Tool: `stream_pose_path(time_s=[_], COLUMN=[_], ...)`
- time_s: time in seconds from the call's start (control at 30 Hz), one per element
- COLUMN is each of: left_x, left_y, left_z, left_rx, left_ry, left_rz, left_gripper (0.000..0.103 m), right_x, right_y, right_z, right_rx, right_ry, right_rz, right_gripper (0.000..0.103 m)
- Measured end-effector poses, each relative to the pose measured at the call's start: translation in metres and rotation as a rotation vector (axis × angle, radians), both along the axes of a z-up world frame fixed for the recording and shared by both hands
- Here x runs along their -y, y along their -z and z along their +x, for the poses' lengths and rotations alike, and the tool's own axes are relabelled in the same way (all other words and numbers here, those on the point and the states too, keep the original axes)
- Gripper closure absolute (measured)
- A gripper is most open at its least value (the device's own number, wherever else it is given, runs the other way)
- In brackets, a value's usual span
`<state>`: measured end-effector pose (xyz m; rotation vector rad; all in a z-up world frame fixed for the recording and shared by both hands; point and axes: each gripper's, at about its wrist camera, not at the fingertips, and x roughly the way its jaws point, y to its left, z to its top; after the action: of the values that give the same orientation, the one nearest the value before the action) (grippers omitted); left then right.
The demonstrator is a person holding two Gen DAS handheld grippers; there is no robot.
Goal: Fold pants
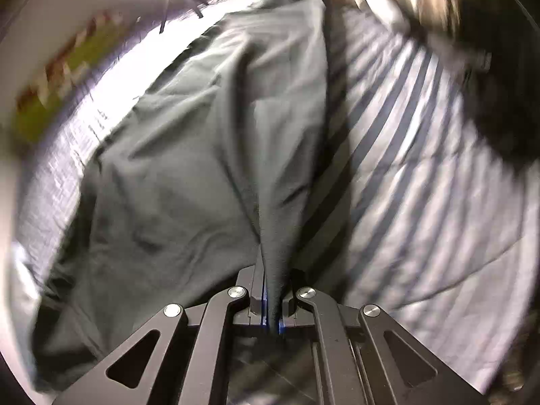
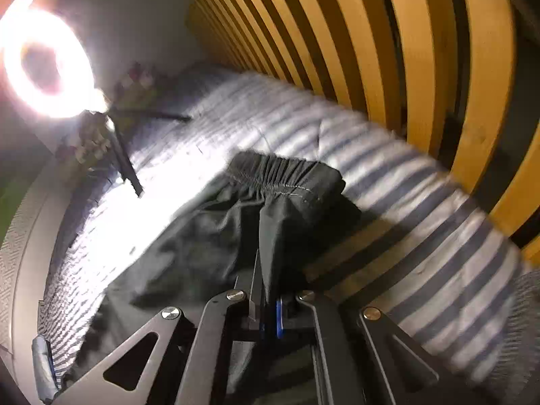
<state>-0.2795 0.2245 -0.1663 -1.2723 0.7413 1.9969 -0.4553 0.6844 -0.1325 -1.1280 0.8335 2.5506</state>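
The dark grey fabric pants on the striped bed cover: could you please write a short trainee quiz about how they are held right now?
1. True or false: the left gripper is shut on a pinched fold of the dark grey fabric pants.
2. Which part of the pants shows beyond the right gripper? A) a trouser cuff B) the gathered elastic waistband C) a zip fly
3. Fill in: the pants lie on a blue and white ____ bed cover.

Key: 1 true; 2 B; 3 striped. Both grippers are shut on cloth. The bright ring light stands at the bed's far end.
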Motion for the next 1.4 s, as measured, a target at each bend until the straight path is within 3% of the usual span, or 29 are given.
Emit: stream_pose_path(time_s=[0.07, 0.13, 0.17, 0.23, 0.3, 0.4, 0.43, 0.53, 0.67, 0.77, 0.83, 0.9, 1.0, 1.13, 1.2, 1.23, 1.27, 1.33, 1.4], left_x=[0.009, 0.015, 0.015, 0.018, 0.031, 0.070, 0.087, 0.161, 0.272, 0.342, 0.378, 0.408, 0.420, 0.404, 0.400, 0.397, 0.395, 0.397, 0.403], left_y=[-0.029, -0.042, -0.041, -0.036, -0.037, -0.050, -0.056, -0.070, -0.074, -0.064, -0.054, -0.040, -0.028, -0.010, -0.005, -0.003, 0.000, 0.004, 0.008], left_z=[-0.001, -0.002, -0.002, -0.001, 0.000, 0.004, 0.003, -0.005, -0.012, -0.028, -0.046, -0.064, -0.091, -0.115, -0.122, -0.124, -0.126, -0.124, -0.119], left_rx=[0.007, 0.007, 0.024, 0.037, 0.058, 0.030, 0.018, -0.042, -0.127, -0.156, -0.100, -0.013, 0.030, 0.057, 0.025, 0.024, 0.026, 0.014, -0.006], left_ry=[-0.034, -0.061, -0.054, -0.079, -0.102, -0.185, -0.228, -0.425, -0.742, -0.907, -0.993, -1.060, -1.091, -1.050, -1.078, -1.075, -1.083, -1.108, -1.135], left_rz=[0.099, 0.152, 0.151, 0.122, 0.154, 0.178, 0.190, 0.226, 0.277, 0.252, 0.304, 0.417, 0.459, 0.408, 0.336, 0.327, 0.305, 0.286, 0.263], left_gripper=[0.100, 0.094, 0.071, 0.037, 0.037, 0.037, 0.037, 0.032, 0.020, 0.018, 0.016, 0.014, 0.014, 0.014, 0.020, 0.034, 0.040, 0.041, 0.041], right_x=[0.001, 0.006, 0.008, 0.008, 0.010, 0.014, 0.016, 0.037, 0.092, 0.143, 0.194, 0.247, 0.324, 0.417, 0.457, 0.470, 0.491, 0.519, 0.538], right_y=[-0.026, -0.046, -0.044, -0.030, -0.017, -0.015, -0.016, -0.030, -0.061, -0.081, -0.091, -0.094, -0.085, -0.049, -0.029, -0.022, -0.012, -0.003, 0.005], right_z=[0.010, 0.016, 0.015, 0.007, 0.003, 0.016, 0.022, 0.046, 0.074, 0.078, 0.072, 0.063, 0.048, 0.022, 0.008, 0.004, -0.003, -0.005, -0.015], right_rx=[-0.055, -0.060, -0.037, 0.069, 0.177, 0.233, 0.242, 0.272, 0.238, 0.167, 0.136, 0.106, 0.106, 0.176, 0.198, 0.205, 0.217, 0.213, 0.189], right_ry=[-0.018, -0.018, -0.030, -0.060, -0.074, -0.087, -0.084, -0.106, -0.138, -0.242, -0.375, -0.518, -0.692, -0.867, -0.925, -0.945, -0.975, -1.009, -0.989], right_rz=[0.044, 0.176, 0.196, 0.184, 0.178, 0.211, 0.226, 0.312, 0.475, 0.466, 0.432, 0.378, 0.279, 0.235, 0.209, 0.184, 0.153, 0.172, 0.283], right_gripper=[0.100, 0.100, 0.100, 0.096, 0.094, 0.081, 0.075, 0.074, 0.073, 0.073, 0.073, 0.073, 0.073, 0.073, 0.073, 0.073, 0.073, 0.073, 0.073])
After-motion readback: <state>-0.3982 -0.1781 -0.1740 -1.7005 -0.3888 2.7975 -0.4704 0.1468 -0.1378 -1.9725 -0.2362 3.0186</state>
